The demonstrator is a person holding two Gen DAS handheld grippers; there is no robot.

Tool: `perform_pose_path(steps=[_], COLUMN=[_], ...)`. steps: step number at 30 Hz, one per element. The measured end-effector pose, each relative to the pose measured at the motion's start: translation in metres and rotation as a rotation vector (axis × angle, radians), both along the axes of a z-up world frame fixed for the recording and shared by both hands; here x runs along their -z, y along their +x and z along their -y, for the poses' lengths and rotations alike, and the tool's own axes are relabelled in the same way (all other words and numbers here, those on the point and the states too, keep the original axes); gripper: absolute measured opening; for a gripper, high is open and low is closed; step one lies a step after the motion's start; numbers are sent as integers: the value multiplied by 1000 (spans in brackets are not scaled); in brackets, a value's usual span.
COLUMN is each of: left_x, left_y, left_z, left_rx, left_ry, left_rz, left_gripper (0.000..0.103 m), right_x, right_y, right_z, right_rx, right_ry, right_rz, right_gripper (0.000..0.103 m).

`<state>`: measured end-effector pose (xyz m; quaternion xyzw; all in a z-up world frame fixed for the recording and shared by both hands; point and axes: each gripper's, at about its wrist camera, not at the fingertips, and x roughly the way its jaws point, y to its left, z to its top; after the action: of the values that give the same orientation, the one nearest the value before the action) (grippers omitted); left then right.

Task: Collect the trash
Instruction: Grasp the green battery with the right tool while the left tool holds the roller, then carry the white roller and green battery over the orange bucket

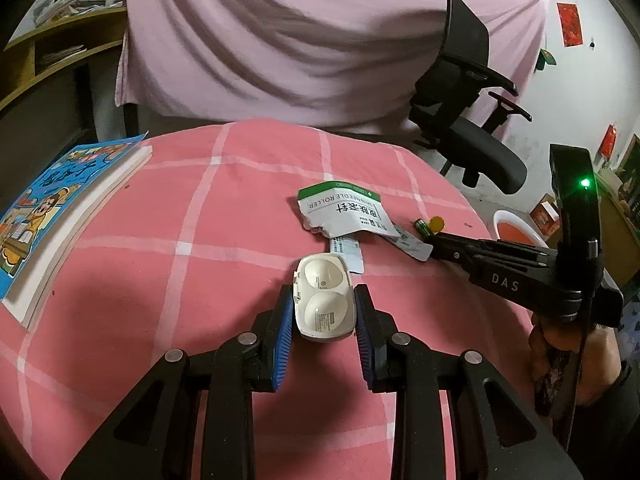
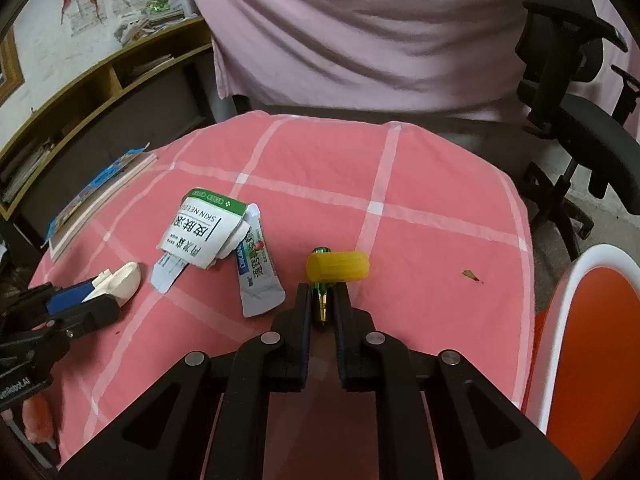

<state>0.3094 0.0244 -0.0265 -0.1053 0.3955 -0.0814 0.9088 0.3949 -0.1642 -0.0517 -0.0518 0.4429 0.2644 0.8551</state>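
My left gripper (image 1: 323,300) is shut on a white plastic clamshell case (image 1: 323,298) over the pink checked tablecloth (image 1: 160,280); it shows at the left of the right wrist view (image 2: 120,278). My right gripper (image 2: 322,300) is shut on a green battery (image 2: 322,294), with a yellow ribbed cap (image 2: 338,266) lying against the battery's far end. A torn white and green paper box (image 1: 344,210) (image 2: 202,228) and a grey sachet (image 2: 258,276) lie between the two grippers. The right gripper also shows in the left wrist view (image 1: 434,246).
A blue comic book (image 1: 52,216) lies at the table's left edge. A black office chair (image 1: 468,120) stands behind the table on the right. A white and orange bin (image 2: 592,340) stands off the table's right edge. A pink sheet (image 1: 300,40) hangs behind.
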Motion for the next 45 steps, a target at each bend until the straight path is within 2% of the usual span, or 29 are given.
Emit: perform_pose_path(steps=[5,7,13,19,22,26,31,40,45], left_x=[-2,-8,-28,-42,-49,-58,-63,-66,-68], left_y=[-4,-10,-40,-73,-84,-92,-96,-82,-66], left_z=[1,1,9,17,28,53,83,167,205], left_rx=[-24,-47,-92,-119,-103,-70,-15,148,209], left_ry=[-14,-22,31,94,137,190,204,216,198], left_rz=[17,63,242,411,491,566,618,663,640], left_gripper=[25,25,25,25,25,25,25,25,25], right_x=[1,-1,-16,-42,-55,-64,-71,-80,-82], right_y=[-1,-6,-35,-77,-101,-125,-138,-132,-133], right_z=[-2,-6,-4,21,40,59,89,165,199], right_rx=[4,-20,-44,-15,10,67,178,369,442], right_ry=[16,18,66,197,278,305,268,323,322], right_rz=[-6,7,108,312,442,565,692,702,698], right_gripper=[9,8,8,8,8,8,8,8,9])
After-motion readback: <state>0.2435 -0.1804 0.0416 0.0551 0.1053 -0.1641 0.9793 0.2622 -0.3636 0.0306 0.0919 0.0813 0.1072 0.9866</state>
